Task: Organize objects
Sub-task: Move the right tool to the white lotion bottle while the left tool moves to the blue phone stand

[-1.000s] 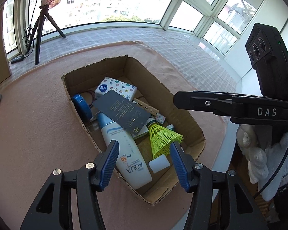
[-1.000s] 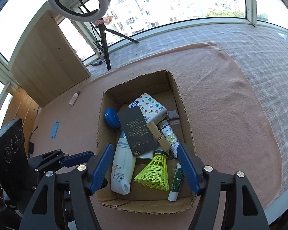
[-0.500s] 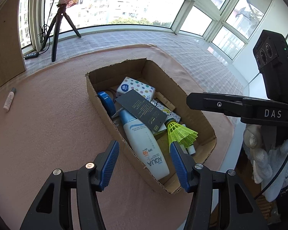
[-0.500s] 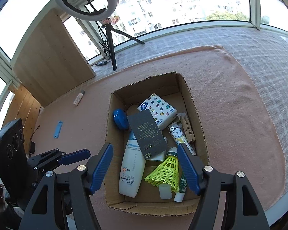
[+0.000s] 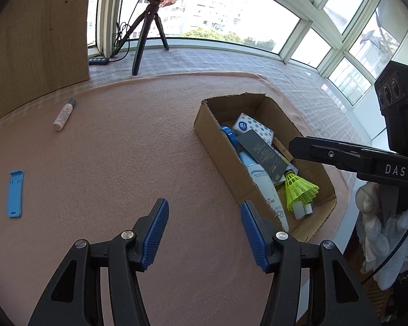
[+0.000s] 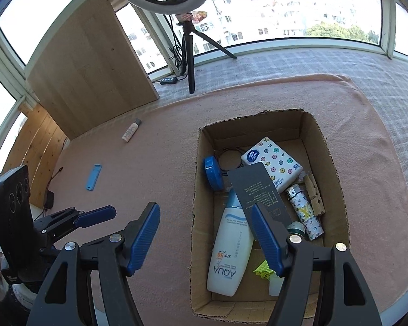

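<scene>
Your left gripper (image 5: 204,225) hangs over bare pink felt cloth (image 5: 122,149), its blue-padded jaws apart with nothing between them. Your right gripper (image 6: 205,231) is likewise released and empty, straddling the left wall of the open brown cardboard box (image 6: 336,168); its left pad is over the cloth, its right pad over the box interior.

Inside the box: a white sunscreen bottle marked AQUA (image 6: 229,250) lies along the left wall, cap toward the far end. A dark grey card with fine print (image 6: 258,187) rests across the bottle's neck. Beyond it sits a white tissue pack with coloured dots and stars (image 6: 274,160), and to its left a blue round lid standing on edge (image 6: 212,172). A small patterned white tube (image 6: 306,212) lies beside a wooden clothespin (image 6: 315,193) on the right side. A neon yellow plastic shuttlecock (image 5: 299,187) lies near the box's near end, mostly hidden behind your right finger in the right wrist view.

Two items are outside the box on the cloth: a small pale pink tube with a grey cap (image 5: 64,114), far left near the wooden panel (image 5: 35,40), and a flat light blue plastic strip (image 5: 15,194), well apart from the box.

A black tripod with a ring light (image 6: 189,54) stands on the checked cloth by the window
</scene>
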